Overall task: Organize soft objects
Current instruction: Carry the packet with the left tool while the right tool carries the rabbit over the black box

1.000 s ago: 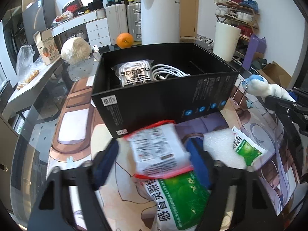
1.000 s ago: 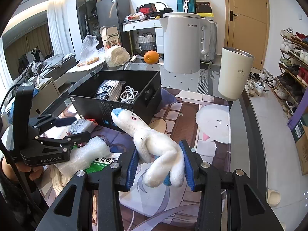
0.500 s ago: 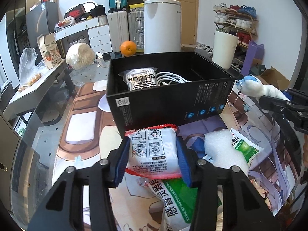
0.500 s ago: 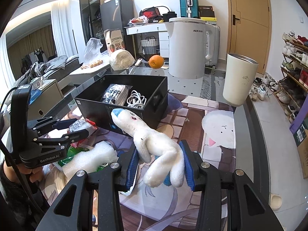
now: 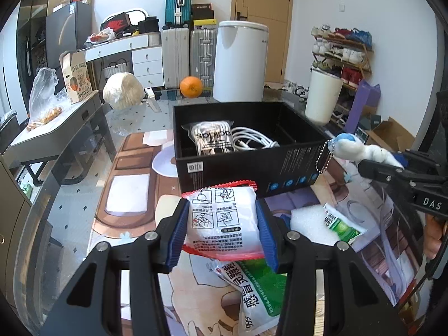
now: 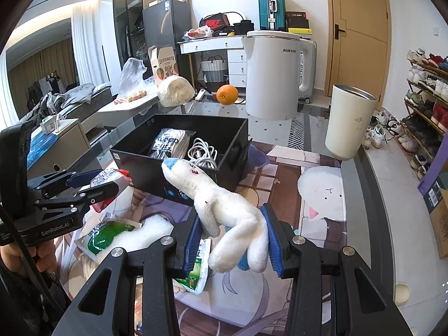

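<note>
Clamping a white, red-edged plastic sachet (image 5: 224, 221) at lower centre of the left wrist view, the left gripper (image 5: 222, 231) has just closed its blue pads onto the pack, raised before the open black cardboard box (image 5: 252, 165). Across the frame, the right gripper (image 6: 232, 245) pinches a white plush toy with a blue tip (image 6: 221, 204), held clear of the patterned worktop (image 6: 322, 193). A green-and-white pouch (image 5: 257, 294) lies below the sachet.

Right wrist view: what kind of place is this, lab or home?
Most likely a lived-in home, an apartment's living area: a shoe rack by the door, suitcases such as the teal suitcase, and a kettle on the glass table.
</note>
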